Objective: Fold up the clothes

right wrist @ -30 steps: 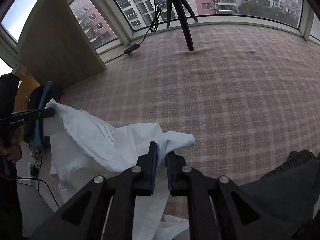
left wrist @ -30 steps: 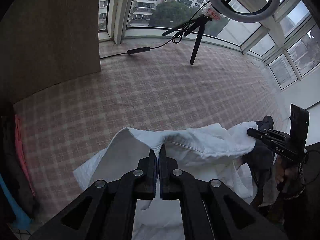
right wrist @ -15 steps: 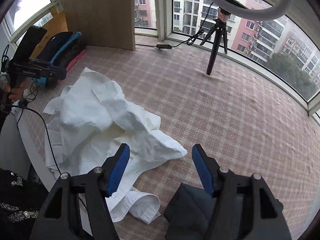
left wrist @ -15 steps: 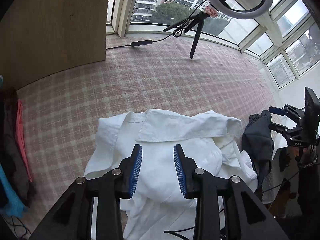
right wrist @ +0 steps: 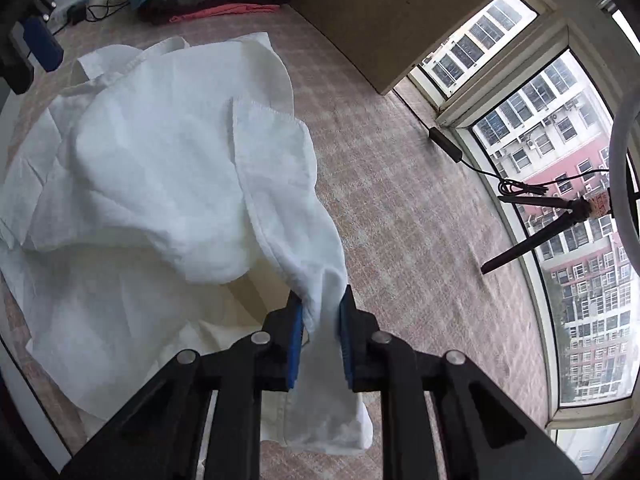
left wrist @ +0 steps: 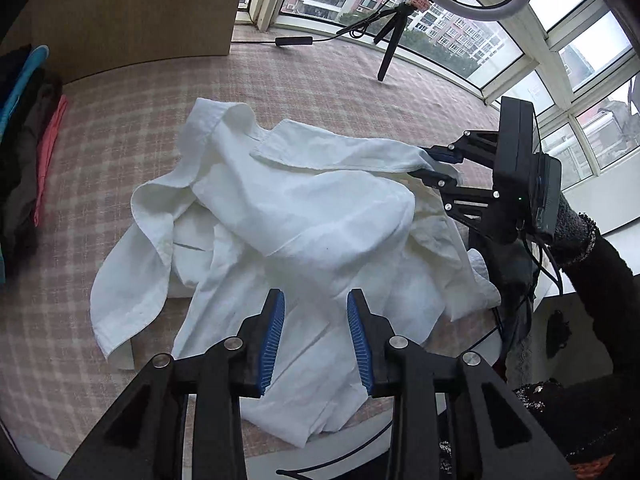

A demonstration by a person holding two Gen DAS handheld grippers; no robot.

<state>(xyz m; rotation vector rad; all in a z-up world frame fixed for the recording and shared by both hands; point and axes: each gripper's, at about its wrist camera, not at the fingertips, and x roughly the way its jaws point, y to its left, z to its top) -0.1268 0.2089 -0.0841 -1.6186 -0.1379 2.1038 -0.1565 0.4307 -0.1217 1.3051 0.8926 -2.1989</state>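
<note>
- Right wrist view, nearest me: my right gripper (right wrist: 320,322) has just been closing, and its jaws now stand narrow with a bunched edge of the white shirt (right wrist: 168,168) pinched between the blue pads (right wrist: 295,332).
- From that pinch the shirt runs up and to the left, away from the gripper, so I judge any pull must go back along that line.
- Left wrist view: my left gripper (left wrist: 315,334) hangs part-open over the near hem of the white shirt (left wrist: 304,216), holding nothing.
- The shirt lies crumpled across the middle of the checked surface (left wrist: 120,104), its collar toward the far edge.
- Farther off, a pile of folded clothes (left wrist: 28,128) sits at the left edge.
</note>
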